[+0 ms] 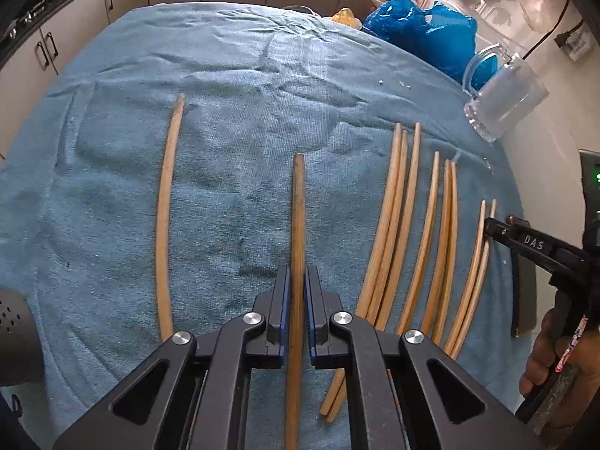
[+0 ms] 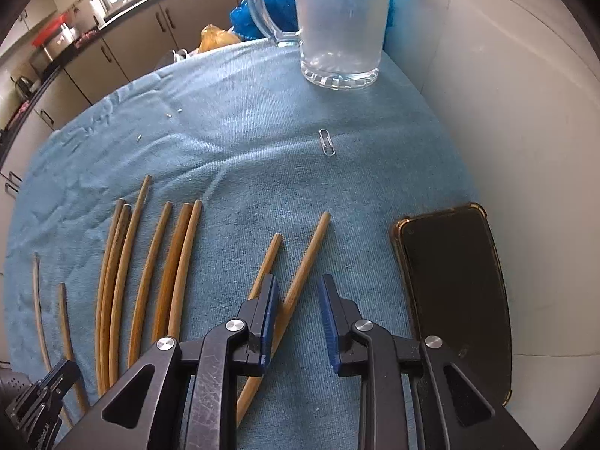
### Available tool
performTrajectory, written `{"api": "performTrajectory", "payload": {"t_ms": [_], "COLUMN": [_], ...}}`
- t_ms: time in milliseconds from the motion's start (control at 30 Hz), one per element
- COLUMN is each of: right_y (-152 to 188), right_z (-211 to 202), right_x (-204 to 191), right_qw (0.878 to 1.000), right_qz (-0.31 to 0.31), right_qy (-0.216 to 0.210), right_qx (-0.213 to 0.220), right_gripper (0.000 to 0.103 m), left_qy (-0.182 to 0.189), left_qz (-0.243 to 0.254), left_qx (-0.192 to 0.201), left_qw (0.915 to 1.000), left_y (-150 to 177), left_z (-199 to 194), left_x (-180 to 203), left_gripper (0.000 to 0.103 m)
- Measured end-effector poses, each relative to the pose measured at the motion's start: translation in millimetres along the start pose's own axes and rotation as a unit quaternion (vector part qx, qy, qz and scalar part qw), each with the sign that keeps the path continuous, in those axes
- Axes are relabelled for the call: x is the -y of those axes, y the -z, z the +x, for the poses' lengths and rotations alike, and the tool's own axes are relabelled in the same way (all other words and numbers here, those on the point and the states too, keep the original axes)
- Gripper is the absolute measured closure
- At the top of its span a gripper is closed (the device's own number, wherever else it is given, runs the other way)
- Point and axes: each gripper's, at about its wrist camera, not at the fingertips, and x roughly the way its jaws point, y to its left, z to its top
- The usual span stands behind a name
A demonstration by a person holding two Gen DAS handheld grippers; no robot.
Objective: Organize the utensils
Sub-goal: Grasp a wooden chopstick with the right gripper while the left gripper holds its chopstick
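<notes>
At the left of the left wrist frame we see 1 wooden chopstick [image 1: 164,221] alone on the blue towel [image 1: 240,112]. Our left gripper [image 1: 298,285] clamps another chopstick [image 1: 298,225] at center. Our right gripper [image 2: 298,300] stands parted over 2 splayed chopsticks [image 2: 303,266]. Upper center of the right wrist frame, the glass mug [image 2: 341,22] holds no chopsticks.
</notes>
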Motion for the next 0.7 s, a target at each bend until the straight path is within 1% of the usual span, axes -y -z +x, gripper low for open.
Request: {"api": "performTrajectory", "payload": {"t_ms": [33,100,200,333,400,467,533,600,700], "right_y": [-1.3,2.4,14.7,37.1,52.8,69.3,84.1,99.3,114.9], "right_z": [0.6,-1.3,-8.9,-33.3,-51.4,-70.8,-86.9,-104.8,-129.6], "right_x": [-1.6,2.1,14.0,20.7,21.1,21.7,20.6,18.4,5.5], "right_qw": [1.000,1.000,0.998,0.995,0.993,0.989,0.986,0.981,0.974], "right_qz": [-0.005,-0.005,0.019,0.029,0.026,0.023,0.017,0.013,0.001], "right_qy": [0.001,-0.015,-0.055,-0.084,-0.094,-0.115,-0.123,-0.142,-0.162], "right_qx": [0.001,0.005,0.016,0.051,0.072,0.092,0.110,0.130,0.161], "right_gripper": [0.090,0.096,0.096,0.096,0.096,0.096,0.096,0.096,0.096], "left_qy": [0.007,0.026,0.050,0.082,0.098,0.107,0.111,0.115,0.124], "left_qz": [0.010,0.007,0.006,0.011,0.015,0.023,0.033,0.046,0.051], "left_qx": [-0.001,-0.001,0.016,0.039,0.058,0.077,0.097,0.124,0.155], "left_qw": [0.9999,0.9996,0.9986,0.9958,0.9934,0.9910,0.9885,0.9845,0.9788], "left_y": [1.3,5.4,12.3,23.1,34.0,40.8,50.2,65.5,80.2], "left_z": [-0.6,-4.6,-19.8,-46.0,-64.1,-78.3,-93.6,-114.8,-141.6], "left_x": [0.1,-2.7,-5.0,-5.0,-3.2,0.6,2.9,3.6,-4.0], "left_gripper": [0.096,0.096,0.096,0.096,0.096,0.096,0.096,0.096,0.096]}}
